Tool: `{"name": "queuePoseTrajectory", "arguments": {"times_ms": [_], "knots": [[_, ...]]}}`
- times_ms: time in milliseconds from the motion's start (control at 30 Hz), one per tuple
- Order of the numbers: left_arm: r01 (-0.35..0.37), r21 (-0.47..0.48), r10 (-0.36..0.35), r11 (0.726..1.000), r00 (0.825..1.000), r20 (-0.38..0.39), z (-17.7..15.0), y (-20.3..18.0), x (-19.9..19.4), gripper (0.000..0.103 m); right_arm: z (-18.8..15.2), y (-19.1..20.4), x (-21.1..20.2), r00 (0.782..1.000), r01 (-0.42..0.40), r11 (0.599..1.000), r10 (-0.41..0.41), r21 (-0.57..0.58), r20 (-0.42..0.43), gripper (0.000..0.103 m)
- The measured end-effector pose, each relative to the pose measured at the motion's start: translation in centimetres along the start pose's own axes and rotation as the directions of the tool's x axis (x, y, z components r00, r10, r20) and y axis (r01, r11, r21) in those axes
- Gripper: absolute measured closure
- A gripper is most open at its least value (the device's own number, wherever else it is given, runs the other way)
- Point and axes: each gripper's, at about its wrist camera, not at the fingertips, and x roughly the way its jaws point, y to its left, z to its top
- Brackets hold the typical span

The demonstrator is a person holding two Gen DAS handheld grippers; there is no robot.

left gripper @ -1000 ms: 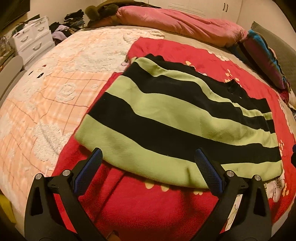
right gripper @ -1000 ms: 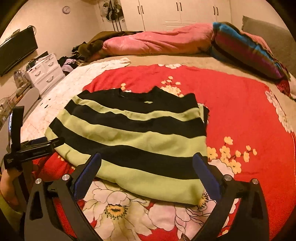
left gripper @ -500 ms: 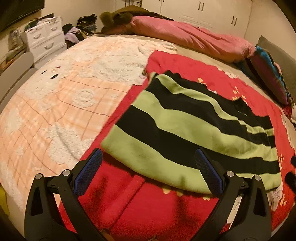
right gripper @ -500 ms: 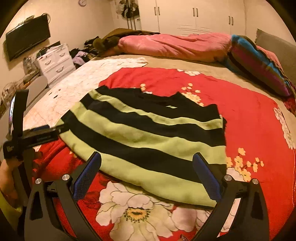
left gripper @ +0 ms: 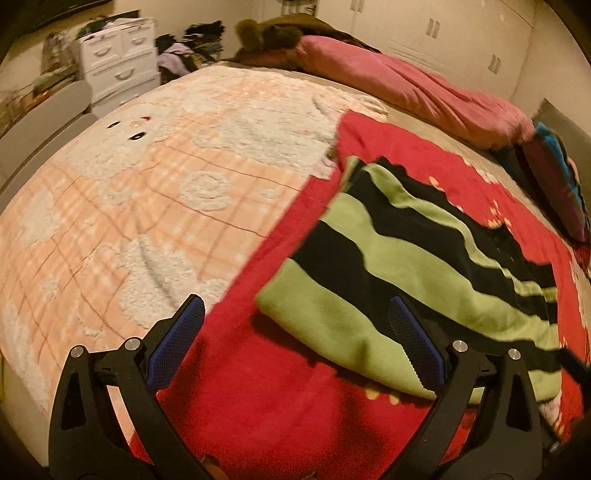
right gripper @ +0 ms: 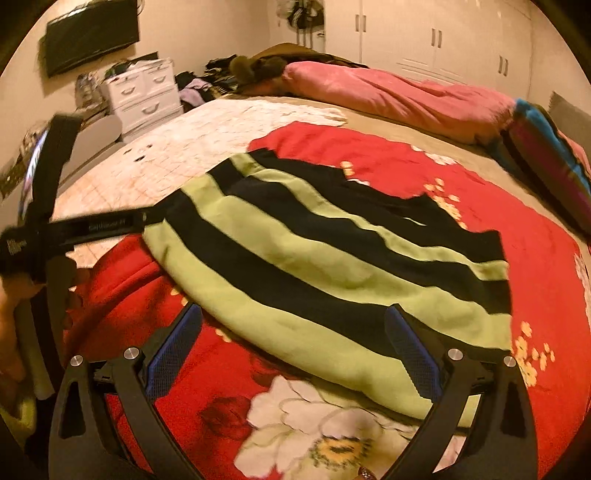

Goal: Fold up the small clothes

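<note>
A green and black striped sweater point(left gripper: 417, 266) lies flat on a red flowered blanket point(left gripper: 295, 398), sleeves folded in; it also shows in the right wrist view point(right gripper: 332, 266). My left gripper point(left gripper: 295, 336) is open and empty, held over the blanket by the sweater's lower left corner. My right gripper point(right gripper: 295, 339) is open and empty, just above the sweater's green bottom hem. The left gripper also shows from the side in the right wrist view point(right gripper: 103, 225), its tip at the sweater's left edge.
A peach plaid blanket point(left gripper: 129, 206) covers the bed's left half. A pink duvet point(right gripper: 388, 96) and striped pillows point(right gripper: 546, 155) lie along the far side. White drawers point(right gripper: 144, 92) and a clothes pile stand at the back left. A TV point(right gripper: 88, 33) hangs on the wall.
Both cameras have swung left, so the sweater sits further right in each view. The left gripper has shifted toward the sweater's left edge. Both stay open.
</note>
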Motion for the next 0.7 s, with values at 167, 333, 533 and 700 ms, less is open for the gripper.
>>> {"name": "queuePoseTrajectory", "arguments": {"times_ms": [167, 333, 533, 700], "knots": [[-0.026, -0.143, 0.032, 0.989, 0.999, 0.036, 0.6, 3.4, -0.4, 0.009, 0.5, 3.0, 2.1, 1.000, -0.015, 0.997, 0.015, -0.076, 0.003, 0.004], [-0.047, -0.254, 0.062, 0.966, 0.997, 0.051, 0.7, 6.7, -0.5, 0.009, 1.1, 6.8, 4.5, 1.000, -0.018, 0.981, 0.020, -0.192, 0.006, 0.004], [-0.031, -0.333, 0.057, 0.942, 0.996, 0.067, 0.7, 8.9, -0.8, 0.009, 1.8, 10.5, 7.7, 1.000, -0.014, 0.955, 0.019, -0.295, 0.016, 0.004], [-0.002, -0.332, 0.030, 0.943, 0.996, 0.080, 1.0, 8.8, -0.9, 0.009, 2.0, 11.9, 10.8, 0.996, 0.091, 0.927, -0.086, -0.363, 0.032, 0.013]]}}
